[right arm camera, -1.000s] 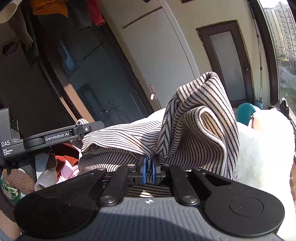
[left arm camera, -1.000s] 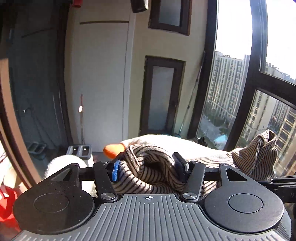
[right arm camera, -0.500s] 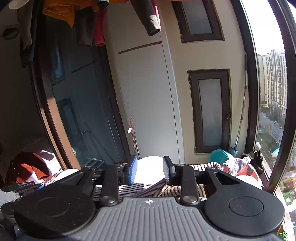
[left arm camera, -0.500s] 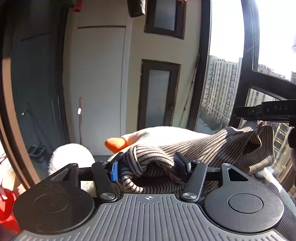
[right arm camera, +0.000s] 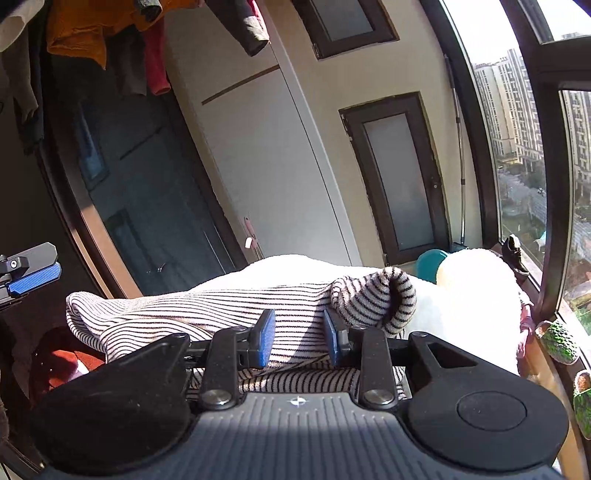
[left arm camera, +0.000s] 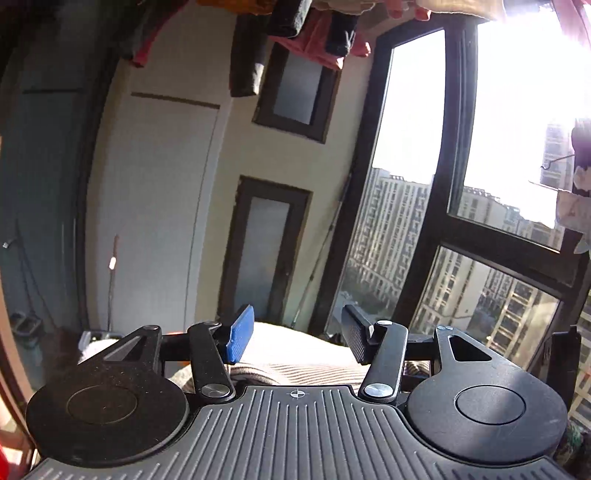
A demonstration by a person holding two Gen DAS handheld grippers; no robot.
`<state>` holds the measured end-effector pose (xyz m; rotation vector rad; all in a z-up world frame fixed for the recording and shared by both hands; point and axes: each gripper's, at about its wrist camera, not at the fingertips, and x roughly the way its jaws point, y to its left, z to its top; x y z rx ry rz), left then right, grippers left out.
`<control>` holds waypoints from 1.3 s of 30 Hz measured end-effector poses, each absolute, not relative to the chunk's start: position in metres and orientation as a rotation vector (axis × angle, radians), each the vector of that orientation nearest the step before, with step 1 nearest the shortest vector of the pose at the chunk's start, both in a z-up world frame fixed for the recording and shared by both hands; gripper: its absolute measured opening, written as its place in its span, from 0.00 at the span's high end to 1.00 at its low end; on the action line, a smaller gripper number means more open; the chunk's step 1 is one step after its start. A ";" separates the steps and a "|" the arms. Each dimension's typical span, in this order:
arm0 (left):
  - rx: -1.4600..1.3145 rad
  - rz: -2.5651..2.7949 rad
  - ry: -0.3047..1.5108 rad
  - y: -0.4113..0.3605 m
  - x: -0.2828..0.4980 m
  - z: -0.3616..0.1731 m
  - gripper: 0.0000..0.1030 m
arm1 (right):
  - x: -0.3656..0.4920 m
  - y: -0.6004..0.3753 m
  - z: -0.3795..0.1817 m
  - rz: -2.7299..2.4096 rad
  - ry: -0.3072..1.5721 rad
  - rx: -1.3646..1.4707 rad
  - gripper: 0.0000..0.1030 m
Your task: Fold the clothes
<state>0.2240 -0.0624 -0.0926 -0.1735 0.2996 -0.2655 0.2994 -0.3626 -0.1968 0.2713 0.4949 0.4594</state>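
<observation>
**Both grippers free of the striped sweater**

The left gripper [left arm camera: 295,334] stands with its jaws apart and nothing between them; they have just been closing a little. Its blue pad [left arm camera: 241,334] and dark pad [left arm camera: 354,338] frame only the pale surface and the window [left arm camera: 417,236] beyond. The striped sweater [left arm camera: 295,373] shows as a narrow band just below the left gripper's fingers, close against its body.

The right gripper [right arm camera: 297,338] also has its jaws parted, though more narrowly, with the striped sweater [right arm camera: 207,310] lying under and beyond the gap; the pads do not press on the cloth. Its jaws opened within the last second. The sweater lies spread across a white fluffy surface [right arm camera: 469,295], one rolled cuff [right arm camera: 373,299] standing up just past the right-hand pad. The left gripper's blue-padded finger [right arm camera: 35,278] pokes in at the left edge of the right wrist view, well apart from the cloth. Hanging clothes [right arm camera: 96,33] fill the upper left.
</observation>
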 end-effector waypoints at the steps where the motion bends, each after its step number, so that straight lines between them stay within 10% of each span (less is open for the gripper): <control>1: -0.166 -0.266 0.334 -0.068 0.232 -0.099 0.44 | 0.298 -0.363 -0.197 0.460 0.492 0.269 0.73; 25: -0.264 -0.293 0.519 -0.058 0.247 -0.159 0.45 | 0.285 -0.355 -0.184 0.419 0.430 0.133 0.56; 35: -0.208 -0.299 0.540 -0.072 0.239 -0.163 0.26 | 0.263 -0.350 -0.156 0.552 0.436 0.034 0.54; 39: -0.154 -0.290 0.539 -0.081 0.239 -0.161 0.21 | 0.274 -0.324 -0.132 0.654 0.402 -0.065 0.30</control>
